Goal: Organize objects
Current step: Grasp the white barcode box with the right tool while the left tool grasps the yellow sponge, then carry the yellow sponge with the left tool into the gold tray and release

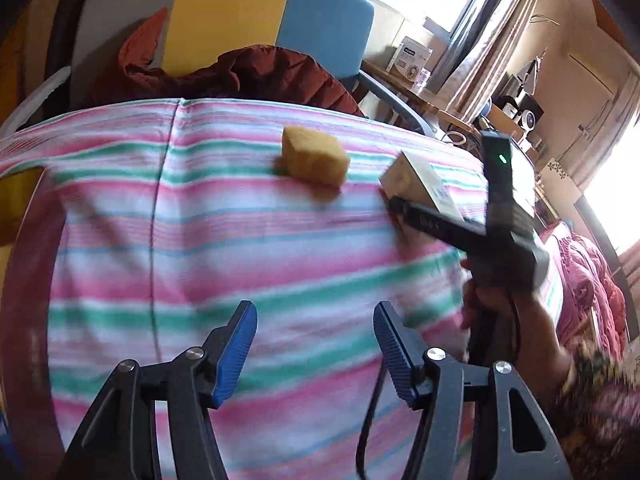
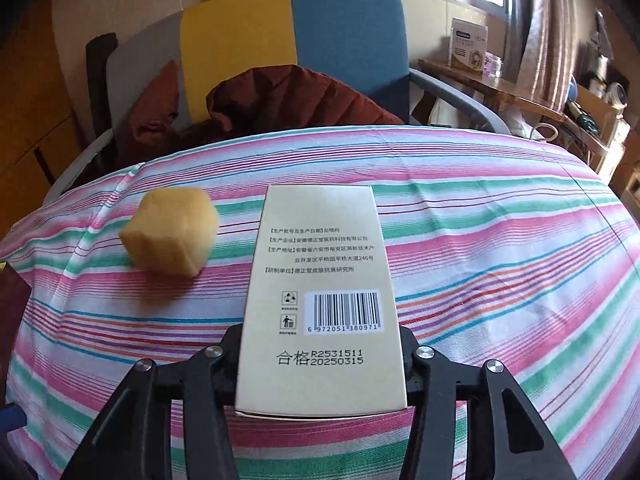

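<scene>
— Cream cardboard, that is what the right gripper [image 2: 322, 364] has hold of: a tall box [image 2: 320, 300] clamped between its two black fingers, barcode and printed text facing the camera.

— How tight is the grip?

— Both fingers press the box's side walls near its lower part, so the jaws stand only as wide as the box. In the left wrist view the same box [image 1: 420, 182] sticks out past the right gripper [image 1: 404, 208], over the right side of the striped cloth [image 1: 200, 240]; whether its far end touches the cloth, I cannot tell.

— And the left gripper [image 1: 316, 352]?

— Wide apart, its blue pads [image 1: 236, 352] holding nothing, with only the cloth showing between them.

— Anything else on the cloth?

— One yellow sponge [image 2: 170, 234], a blocky chunk lying left of the box and apart from it, untouched by either gripper. Beyond the cloth's far edge sits a chair [image 2: 340, 36] with grey, yellow and blue back panels, with a dark red jacket [image 2: 288, 100] heaped on it.

— Any containers?

— Only the box, closed; its contents are hidden.
</scene>
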`<state>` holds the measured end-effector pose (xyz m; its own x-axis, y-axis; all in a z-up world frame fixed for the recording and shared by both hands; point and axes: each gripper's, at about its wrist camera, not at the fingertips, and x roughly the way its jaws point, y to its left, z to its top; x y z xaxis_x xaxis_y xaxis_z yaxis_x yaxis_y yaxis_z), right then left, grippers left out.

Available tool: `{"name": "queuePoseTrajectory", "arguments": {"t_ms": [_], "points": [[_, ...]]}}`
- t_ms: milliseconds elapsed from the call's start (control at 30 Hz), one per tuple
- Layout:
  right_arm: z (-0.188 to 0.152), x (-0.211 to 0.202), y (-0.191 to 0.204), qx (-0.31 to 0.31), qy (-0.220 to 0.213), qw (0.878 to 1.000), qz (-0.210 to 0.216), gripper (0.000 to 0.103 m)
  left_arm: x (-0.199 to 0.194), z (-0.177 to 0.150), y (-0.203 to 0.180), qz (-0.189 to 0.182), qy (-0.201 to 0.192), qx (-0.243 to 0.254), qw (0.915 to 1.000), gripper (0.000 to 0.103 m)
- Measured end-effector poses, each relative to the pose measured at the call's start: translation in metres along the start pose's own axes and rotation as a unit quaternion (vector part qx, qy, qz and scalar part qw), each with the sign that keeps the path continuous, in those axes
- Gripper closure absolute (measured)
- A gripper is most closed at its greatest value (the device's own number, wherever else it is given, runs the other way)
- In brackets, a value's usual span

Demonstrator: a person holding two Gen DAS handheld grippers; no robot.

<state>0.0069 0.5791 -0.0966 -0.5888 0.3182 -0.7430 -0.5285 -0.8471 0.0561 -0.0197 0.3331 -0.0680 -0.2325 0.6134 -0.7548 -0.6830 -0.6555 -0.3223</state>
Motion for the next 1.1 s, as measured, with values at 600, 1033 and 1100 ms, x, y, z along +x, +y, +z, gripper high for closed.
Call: {"name": "queuePoseTrajectory", "arguments": {"t_ms": [600,1033,1100], "points": [[-0.001,0.002,-0.011,0.026,-0.004,1.0,-0.007,0.052,0.123,0.116,-0.044,0.098,0.0,0.066,0.993,0.029],[-0.002,0.001,-0.011,0.026,-0.007,1.0,-0.008,0.052,0.129,0.106,-0.018,0.092,-0.035,0.042,0.9943,0.039],[-0.003,0.001,-0.01,0.025,-0.007,1.0,-0.009,0.052,0.124,0.101,-0.015,0.092,-0.041,0.04,0.9941,0.039]]}}
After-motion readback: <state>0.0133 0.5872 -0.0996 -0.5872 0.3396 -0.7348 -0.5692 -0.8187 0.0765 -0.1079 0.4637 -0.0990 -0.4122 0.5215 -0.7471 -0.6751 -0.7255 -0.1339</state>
